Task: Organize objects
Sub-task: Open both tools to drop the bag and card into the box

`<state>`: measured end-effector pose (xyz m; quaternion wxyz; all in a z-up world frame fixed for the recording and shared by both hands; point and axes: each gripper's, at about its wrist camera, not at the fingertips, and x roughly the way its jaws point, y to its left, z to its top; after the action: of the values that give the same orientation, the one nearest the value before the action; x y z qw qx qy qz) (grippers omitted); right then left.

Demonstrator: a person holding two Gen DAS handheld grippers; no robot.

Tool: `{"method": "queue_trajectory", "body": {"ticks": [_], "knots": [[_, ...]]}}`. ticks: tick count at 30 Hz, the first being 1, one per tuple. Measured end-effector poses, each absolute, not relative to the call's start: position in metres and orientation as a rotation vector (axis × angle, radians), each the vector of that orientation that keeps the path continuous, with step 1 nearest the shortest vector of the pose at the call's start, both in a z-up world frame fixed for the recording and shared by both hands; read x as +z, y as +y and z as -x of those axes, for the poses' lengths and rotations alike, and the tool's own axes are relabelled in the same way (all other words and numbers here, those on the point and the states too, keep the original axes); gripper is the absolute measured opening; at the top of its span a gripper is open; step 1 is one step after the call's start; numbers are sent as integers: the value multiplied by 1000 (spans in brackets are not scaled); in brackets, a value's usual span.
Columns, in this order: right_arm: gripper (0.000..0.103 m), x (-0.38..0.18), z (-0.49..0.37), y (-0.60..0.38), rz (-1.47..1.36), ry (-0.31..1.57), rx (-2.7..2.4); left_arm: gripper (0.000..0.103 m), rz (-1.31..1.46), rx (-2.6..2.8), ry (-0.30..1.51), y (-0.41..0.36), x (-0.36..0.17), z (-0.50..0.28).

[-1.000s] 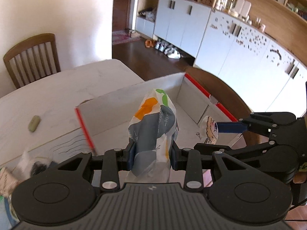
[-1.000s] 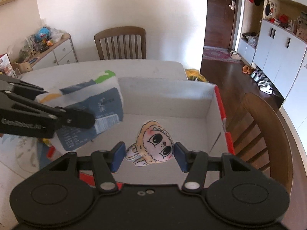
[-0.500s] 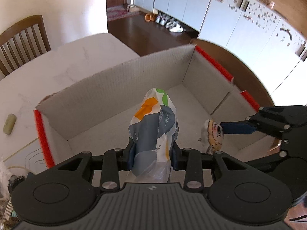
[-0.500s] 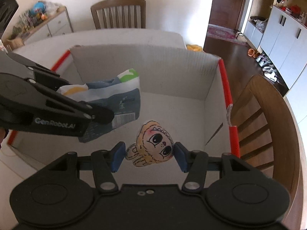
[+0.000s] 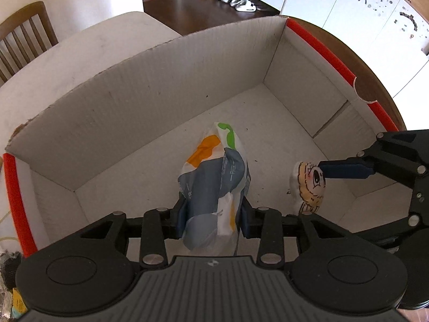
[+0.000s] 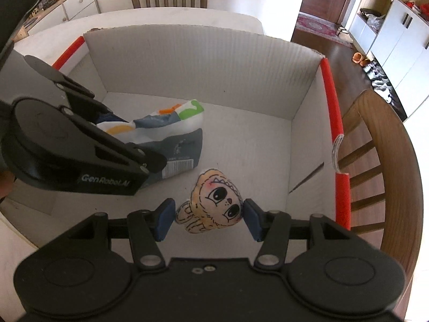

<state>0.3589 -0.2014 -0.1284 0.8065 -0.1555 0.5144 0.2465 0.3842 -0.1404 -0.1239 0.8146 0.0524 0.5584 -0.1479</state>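
An open cardboard box (image 5: 161,102) with red edge strips lies under both grippers. My left gripper (image 5: 213,214) points steeply down into it, pads pressed on a soft packet (image 5: 214,177) printed white, blue-grey, orange and green; its jaws are opening slightly. In the right wrist view the packet (image 6: 174,134) lies low over the box floor (image 6: 254,139). To its right, my right gripper (image 6: 207,218) is shut on a small flat doll-face toy (image 6: 214,201) with yellow hair and big eyes. The left wrist view shows that toy (image 5: 308,185) against one blue pad.
The box sits on a white table (image 5: 93,45). A wooden chair (image 6: 375,161) stands against the box's right side, another chair (image 5: 24,40) at the table's far end. Small clutter (image 5: 8,268) lies outside the box's left wall. White cabinets line the room behind.
Both grippers have sunk from above the box rim down inside it, each still carrying its item. The packet and the toy are now close to the box floor.
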Motion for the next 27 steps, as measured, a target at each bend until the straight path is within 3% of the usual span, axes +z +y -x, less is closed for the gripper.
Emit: {"method": "queue_trajectory", "body": {"ticks": [4, 12, 27], "knots": [[55, -132, -358, -199, 341, 1112, 522, 43, -117, -308, 1206, -138, -124, -384], [60, -132, -357, -201, 354, 1116, 519, 67, -79, -273, 1179, -135, -117, -380], [71, -95, -349, -225, 295, 1012, 544, 68, -42, -264, 1067, -122, -72, -357]]}}
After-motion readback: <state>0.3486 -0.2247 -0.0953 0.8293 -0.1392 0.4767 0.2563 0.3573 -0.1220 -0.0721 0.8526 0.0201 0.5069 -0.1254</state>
